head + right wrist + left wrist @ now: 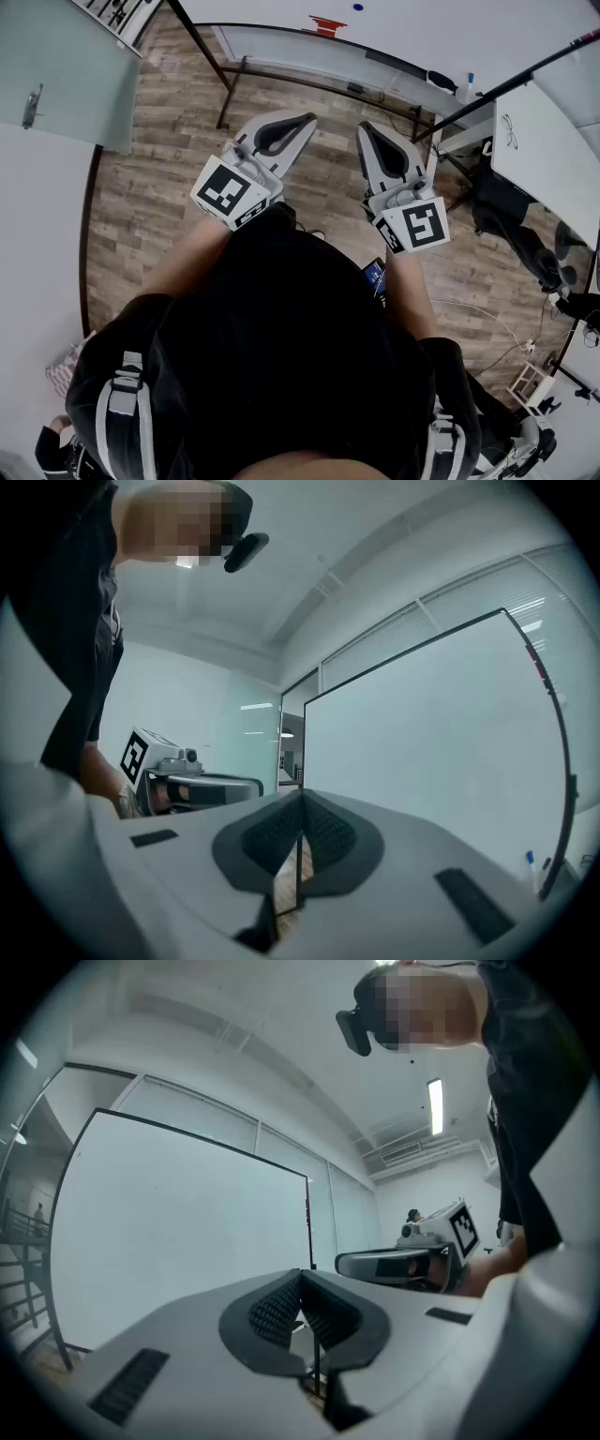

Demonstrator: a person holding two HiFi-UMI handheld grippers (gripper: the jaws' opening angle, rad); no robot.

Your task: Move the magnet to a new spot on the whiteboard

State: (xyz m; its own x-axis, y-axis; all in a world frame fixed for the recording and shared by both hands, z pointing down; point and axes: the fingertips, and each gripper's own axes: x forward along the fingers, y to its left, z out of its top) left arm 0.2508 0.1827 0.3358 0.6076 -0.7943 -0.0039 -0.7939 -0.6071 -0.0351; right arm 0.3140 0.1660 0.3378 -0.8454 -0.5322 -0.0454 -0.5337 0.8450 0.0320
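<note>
The whiteboard (pixel 441 28) stands on its frame across the far side of the wooden floor. A small blue round magnet (pixel 357 7) and a red piece (pixel 325 24) sit on its face. Both grippers are held side by side at waist height, well short of the board and pointing toward it. My left gripper (pixel 306 118) is shut with nothing in its jaws, and my right gripper (pixel 366 127) is shut and empty too. In the left gripper view the whiteboard (pixel 178 1232) fills the left side, with the closed left gripper (pixel 300 1275) in front. The right gripper view shows the whiteboard (pixel 441 733) on the right behind the closed right gripper (pixel 302 797); neither view shows a magnet.
A white desk (pixel 548 155) with eyeglasses (pixel 509 131) stands at the right, and a black chair (pixel 511 220) is beside it. A glass door (pixel 56 56) is at the far left. A small bottle (pixel 468 87) rests by the board's tray, and cables (pixel 497 323) lie on the floor.
</note>
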